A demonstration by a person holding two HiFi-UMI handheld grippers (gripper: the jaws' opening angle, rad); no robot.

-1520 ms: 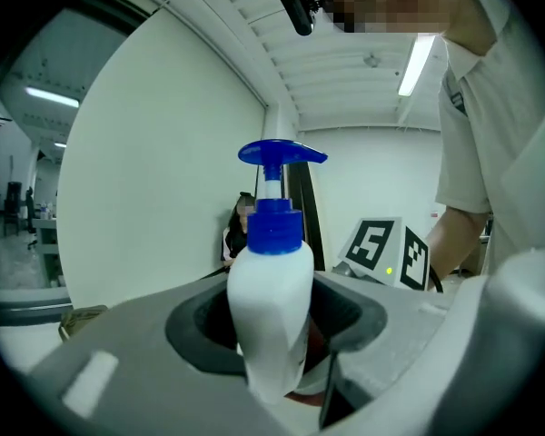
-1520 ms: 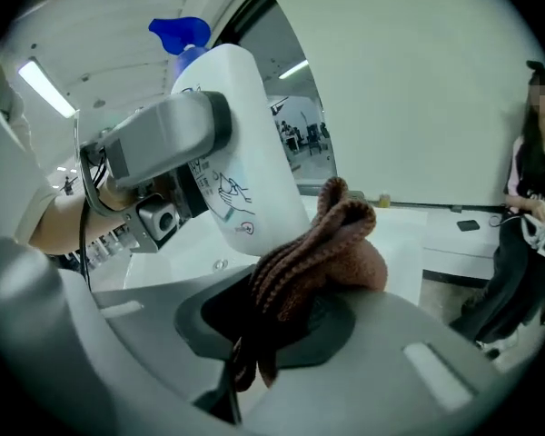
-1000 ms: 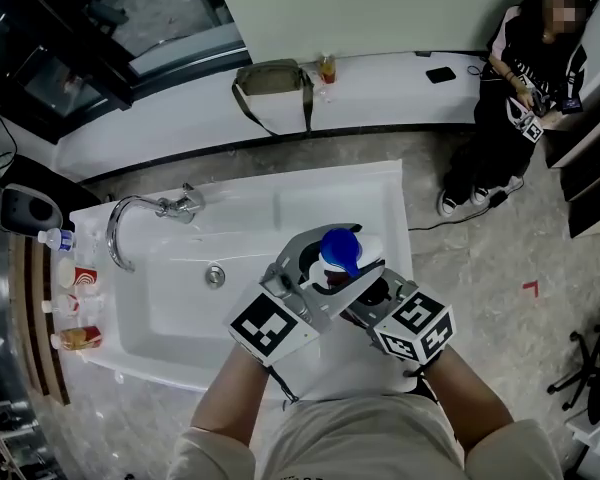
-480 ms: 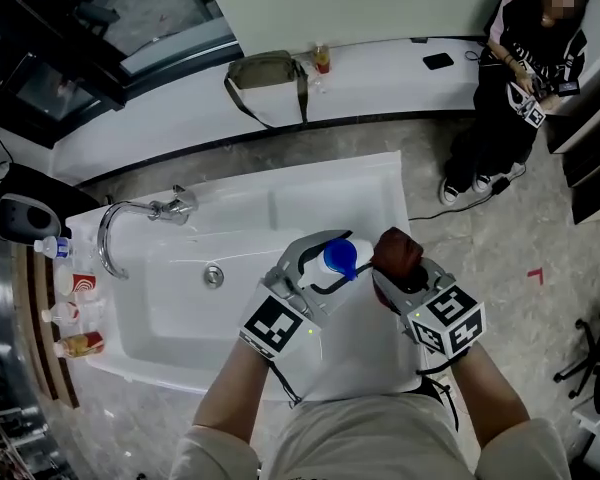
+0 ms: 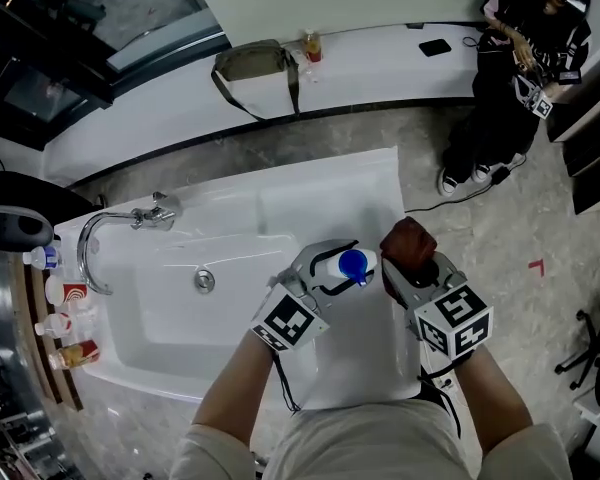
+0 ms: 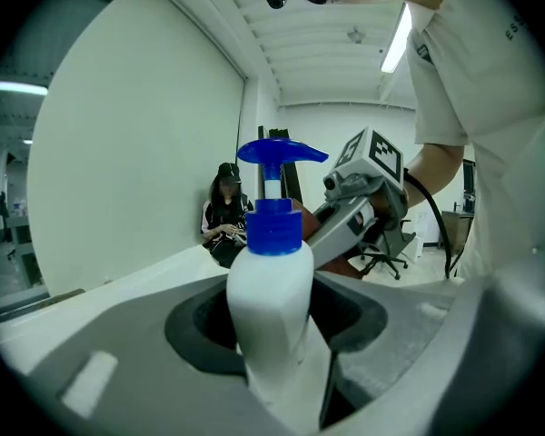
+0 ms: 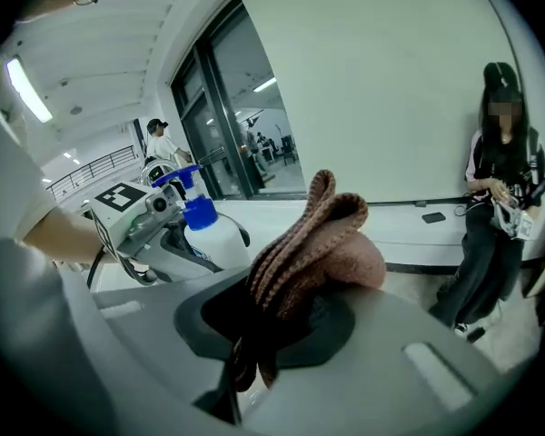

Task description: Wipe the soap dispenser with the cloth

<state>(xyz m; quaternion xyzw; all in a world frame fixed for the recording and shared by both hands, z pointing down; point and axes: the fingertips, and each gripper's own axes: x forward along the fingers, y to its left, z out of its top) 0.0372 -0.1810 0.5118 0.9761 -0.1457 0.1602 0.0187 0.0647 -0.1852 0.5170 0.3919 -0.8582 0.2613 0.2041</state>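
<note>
Soap dispenser (image 6: 271, 302) in left gripper (image 5: 330, 266): smooth white plastic body, slight sheen; pump glossy blue plastic. Cloth (image 7: 311, 243) in right gripper (image 5: 408, 263): brown ribbed knit, matt. Both grippers' shells matt grey plastic. Sink (image 5: 150, 308) left of both glossy white; faucet (image 5: 152, 214) polished metal.

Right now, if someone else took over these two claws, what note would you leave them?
Left claw: shut on the dispenser, upright, blue pump on top, held over the right end of the sink.
Right claw: shut on the bunched brown cloth, just right of the dispenser and seemingly not touching it.
Done: both things are gripped. How much wiping has happened doesn't show.
Left: bring the cloth against the bottle and rub it over the body and pump.
</note>
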